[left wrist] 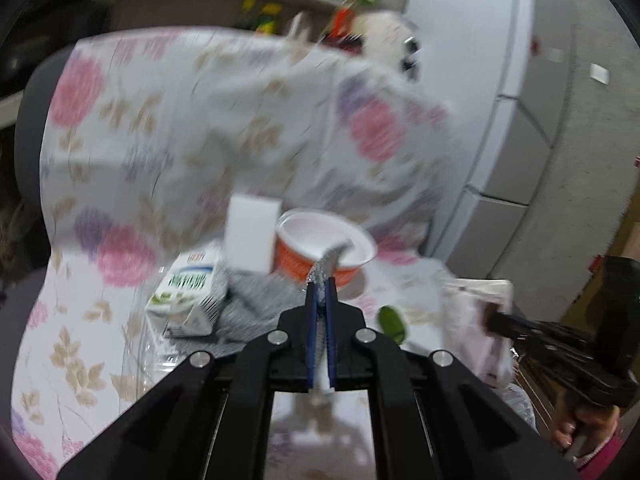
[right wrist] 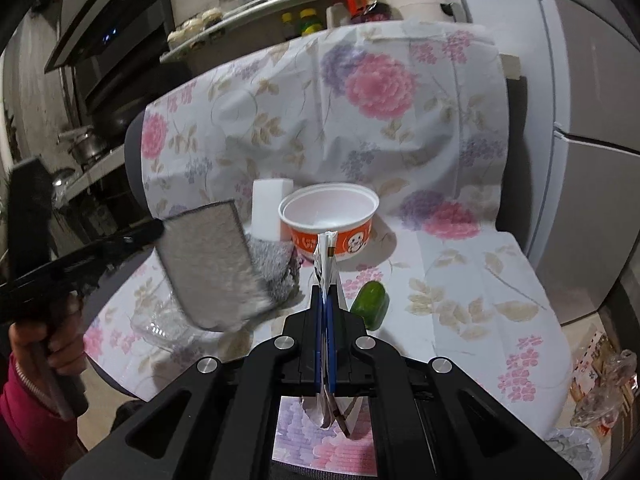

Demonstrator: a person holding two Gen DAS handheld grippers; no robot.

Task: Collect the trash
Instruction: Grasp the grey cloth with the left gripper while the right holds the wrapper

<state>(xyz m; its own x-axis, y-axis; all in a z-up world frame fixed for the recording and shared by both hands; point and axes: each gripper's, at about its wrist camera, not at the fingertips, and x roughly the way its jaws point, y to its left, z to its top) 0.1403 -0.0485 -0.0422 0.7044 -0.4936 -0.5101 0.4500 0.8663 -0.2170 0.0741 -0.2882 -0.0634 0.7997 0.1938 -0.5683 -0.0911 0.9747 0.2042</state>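
My left gripper [left wrist: 320,286] is shut on the edge of a flat grey scouring pad [left wrist: 326,264]. In the right wrist view this pad [right wrist: 212,268] hangs in the air at the left, above the seat, with the left gripper [right wrist: 158,230] on its edge. My right gripper [right wrist: 325,294] is shut on a crumpled white wrapper [right wrist: 326,256], which sticks up between its pads; from the left wrist view that wrapper [left wrist: 472,312] is at the right. On the floral-covered chair seat [right wrist: 460,288] stand an orange-and-white paper bowl [right wrist: 328,220], a white block [right wrist: 268,208], a grey cloth [right wrist: 276,272] and a milk carton [left wrist: 188,296].
A green item [right wrist: 370,306] lies on the seat just ahead of my right gripper. A clear plastic tub [right wrist: 160,324] sits at the seat's left front. A fridge [right wrist: 580,120] stands to the right, and a crumpled plastic bag [right wrist: 600,380] lies on the floor beside the chair.
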